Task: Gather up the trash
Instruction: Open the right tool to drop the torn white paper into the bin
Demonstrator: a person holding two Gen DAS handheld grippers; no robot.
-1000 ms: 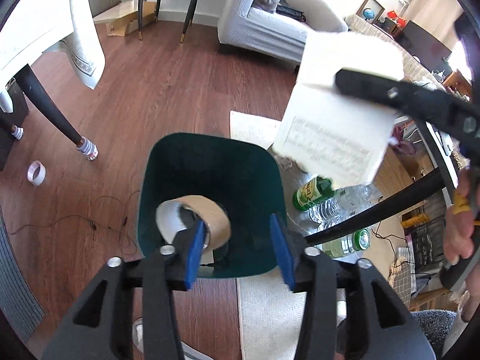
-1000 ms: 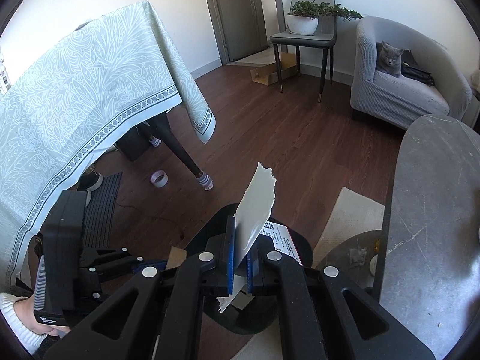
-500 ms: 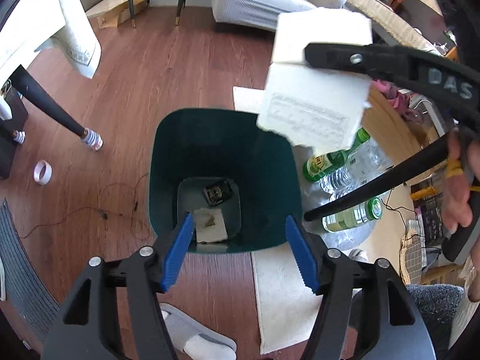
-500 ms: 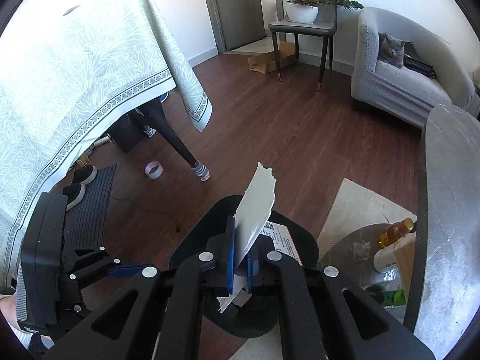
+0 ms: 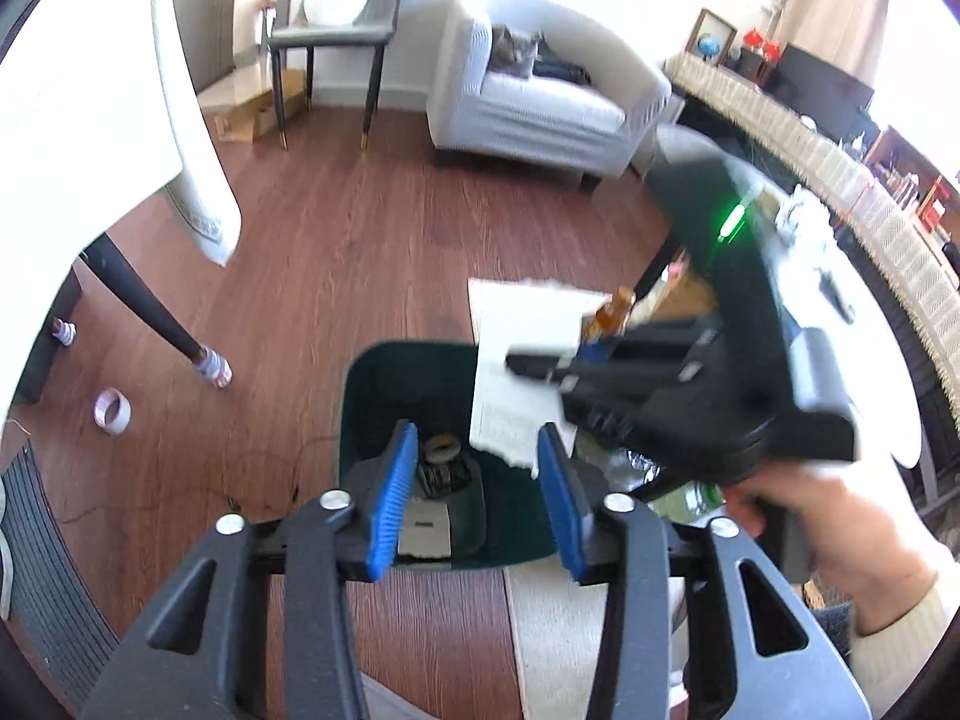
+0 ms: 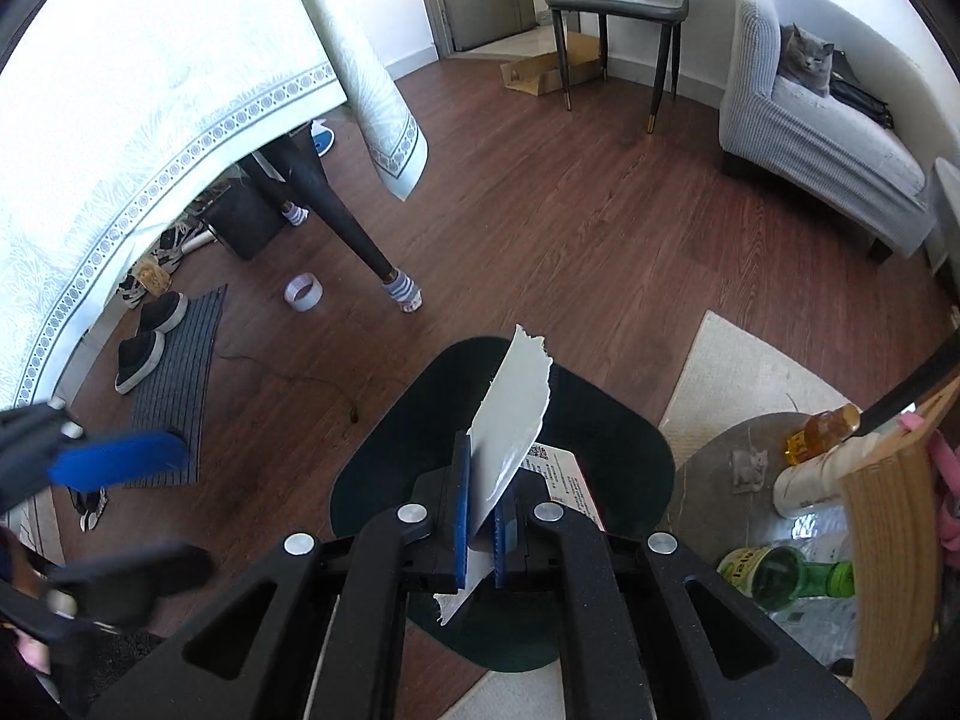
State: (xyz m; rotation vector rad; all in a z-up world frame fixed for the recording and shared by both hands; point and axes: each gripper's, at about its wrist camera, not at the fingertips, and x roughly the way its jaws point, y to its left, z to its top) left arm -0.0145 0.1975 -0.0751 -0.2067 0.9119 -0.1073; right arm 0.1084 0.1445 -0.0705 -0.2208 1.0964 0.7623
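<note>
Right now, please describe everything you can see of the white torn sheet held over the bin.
The white torn sheet looks like thin, stiff card or label paper: glossy pale face, ragged top and bottom edges, small print on its other side. It stands nearly upright, leaning right, clamped between the blue pads of the right hand-held gripper, which is shut on it. It hangs above the open dark green bin, touching nothing else.

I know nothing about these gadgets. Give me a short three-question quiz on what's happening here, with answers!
1. True or false: the right gripper is empty.
2. What lies directly below the torn white sheet? A) the sofa B) the dark green bin C) the doormat
3. Fill in: the left gripper has its jaws ____, with nothing between them.

Key: 1. False, it pinches the sheet. 2. B. 3. Open; they have just been closing.
</note>
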